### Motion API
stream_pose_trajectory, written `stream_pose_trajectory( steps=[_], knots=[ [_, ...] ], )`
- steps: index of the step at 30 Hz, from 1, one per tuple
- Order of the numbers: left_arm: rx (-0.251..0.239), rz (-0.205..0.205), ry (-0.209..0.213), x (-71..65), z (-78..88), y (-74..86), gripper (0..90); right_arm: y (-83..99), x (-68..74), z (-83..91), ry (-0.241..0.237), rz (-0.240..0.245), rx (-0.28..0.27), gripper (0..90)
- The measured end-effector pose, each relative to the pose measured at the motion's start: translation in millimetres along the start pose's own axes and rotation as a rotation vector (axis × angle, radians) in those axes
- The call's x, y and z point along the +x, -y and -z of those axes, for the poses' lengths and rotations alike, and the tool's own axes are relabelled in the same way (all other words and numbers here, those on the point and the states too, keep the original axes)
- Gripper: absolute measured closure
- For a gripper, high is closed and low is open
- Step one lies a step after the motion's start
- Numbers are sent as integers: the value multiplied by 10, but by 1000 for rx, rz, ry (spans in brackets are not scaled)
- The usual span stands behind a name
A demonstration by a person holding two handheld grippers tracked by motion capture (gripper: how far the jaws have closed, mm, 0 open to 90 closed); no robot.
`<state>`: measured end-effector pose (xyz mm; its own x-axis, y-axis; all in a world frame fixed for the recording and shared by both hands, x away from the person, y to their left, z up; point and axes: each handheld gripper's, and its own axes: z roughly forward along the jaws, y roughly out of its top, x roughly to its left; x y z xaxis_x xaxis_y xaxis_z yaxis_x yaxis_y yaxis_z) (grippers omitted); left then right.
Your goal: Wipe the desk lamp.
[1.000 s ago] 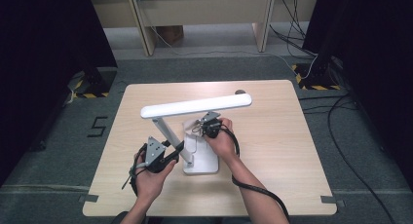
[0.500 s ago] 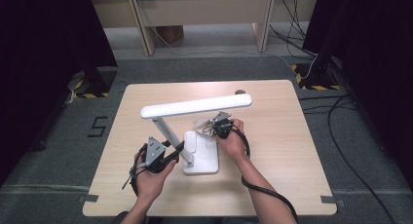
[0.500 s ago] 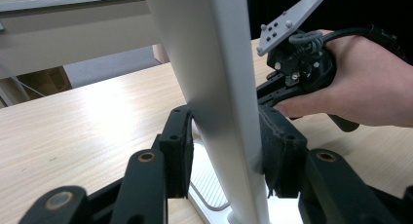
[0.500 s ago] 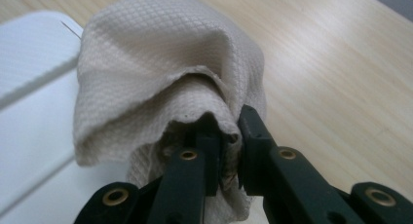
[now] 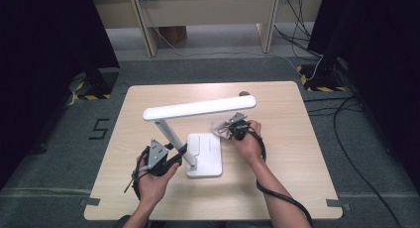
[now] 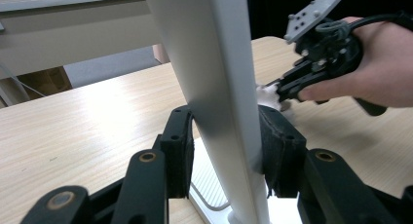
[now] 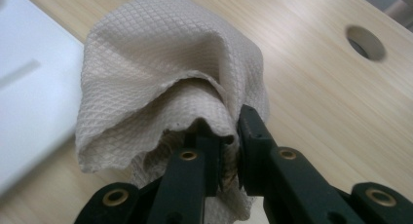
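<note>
One pale wooden table [image 5: 297,153], grey floor [image 5: 376,158] around.

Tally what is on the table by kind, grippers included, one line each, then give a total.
Desk lamp: 1
Paper towel: 1
Grippers: 2, the left gripper and the right gripper
Total: 4
</note>
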<state>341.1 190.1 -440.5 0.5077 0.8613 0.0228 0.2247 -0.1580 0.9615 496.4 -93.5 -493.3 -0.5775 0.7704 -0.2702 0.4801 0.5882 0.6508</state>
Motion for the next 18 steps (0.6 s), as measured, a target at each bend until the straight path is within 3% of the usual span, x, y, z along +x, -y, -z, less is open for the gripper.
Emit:
stream_pose_trajectory(
  steps=[7,14,18],
  knots=[
    [1,-3,-4,-5,-3,2,589,269,-269,83,60,-65,50,812],
    [4,-6,-2,-1,2,2,587,351,-368,107,80,-101,65,795],
    [14,-7,11,11,6,4,558,359,-384,119,73,-122,58,681]
  ],
)
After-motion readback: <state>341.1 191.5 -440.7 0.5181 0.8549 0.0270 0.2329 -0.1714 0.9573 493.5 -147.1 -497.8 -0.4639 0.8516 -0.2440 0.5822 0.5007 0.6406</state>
